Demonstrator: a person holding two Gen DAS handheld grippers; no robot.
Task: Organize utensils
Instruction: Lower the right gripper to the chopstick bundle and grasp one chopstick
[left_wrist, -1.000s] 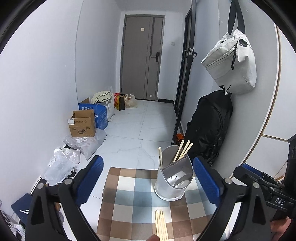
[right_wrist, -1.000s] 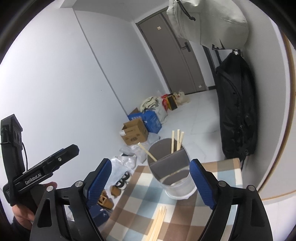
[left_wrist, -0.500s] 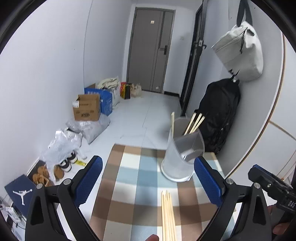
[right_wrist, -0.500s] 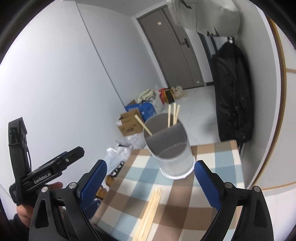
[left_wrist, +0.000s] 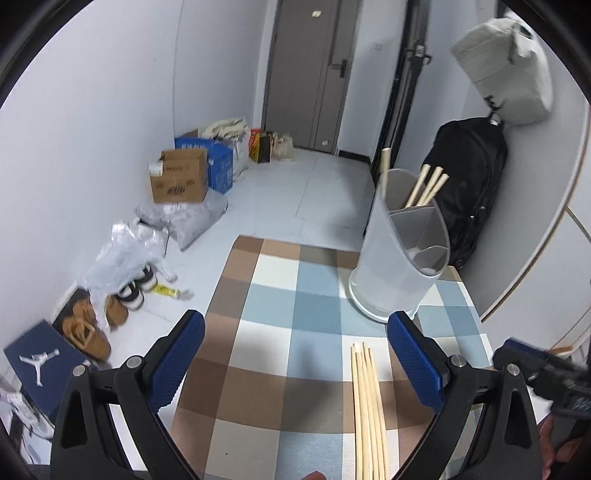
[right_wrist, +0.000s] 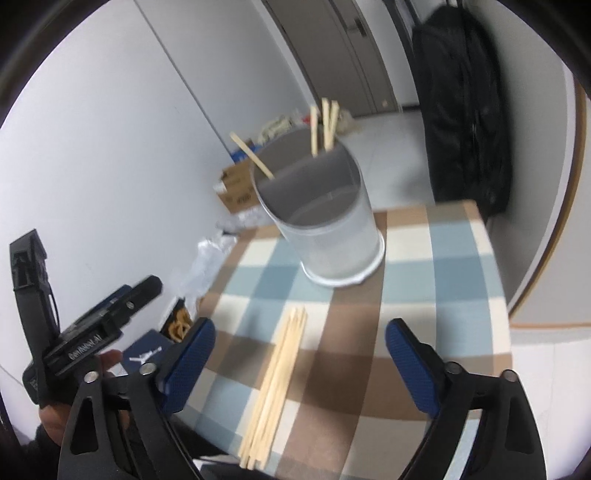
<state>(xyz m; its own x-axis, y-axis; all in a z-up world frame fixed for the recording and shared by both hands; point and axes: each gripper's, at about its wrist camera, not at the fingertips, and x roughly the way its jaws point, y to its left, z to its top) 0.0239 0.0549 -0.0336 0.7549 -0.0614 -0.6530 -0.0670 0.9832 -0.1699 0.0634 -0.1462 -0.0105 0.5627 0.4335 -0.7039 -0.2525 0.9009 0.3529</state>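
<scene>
Several wooden chopsticks (left_wrist: 367, 406) (right_wrist: 277, 380) lie bundled on the checked tablecloth (left_wrist: 288, 306) (right_wrist: 443, 266). Behind them stands a grey divided utensil holder (left_wrist: 402, 251) (right_wrist: 325, 225) with a few chopsticks (left_wrist: 426, 184) (right_wrist: 325, 125) upright in it. My left gripper (left_wrist: 295, 328) hangs open above the cloth, and the bundle lies just inside its right finger. Over the bundle hovers my right gripper (right_wrist: 299, 339), its jaws wide and closing, the chopsticks below and between them, untouched.
The table's edges drop off to a tiled floor with cardboard boxes (left_wrist: 179, 179), plastic bags, shoes (left_wrist: 88, 332) and a shoebox (left_wrist: 35, 363). A black backpack (left_wrist: 472, 184) (right_wrist: 465, 110) hangs on the wall right of the holder. A hand holds the other gripper (right_wrist: 85, 332).
Both grippers have sunk toward the table and tipped down. The cloth and the loose chopstick bundle now fill more of each view, and the holder appears nearer.
</scene>
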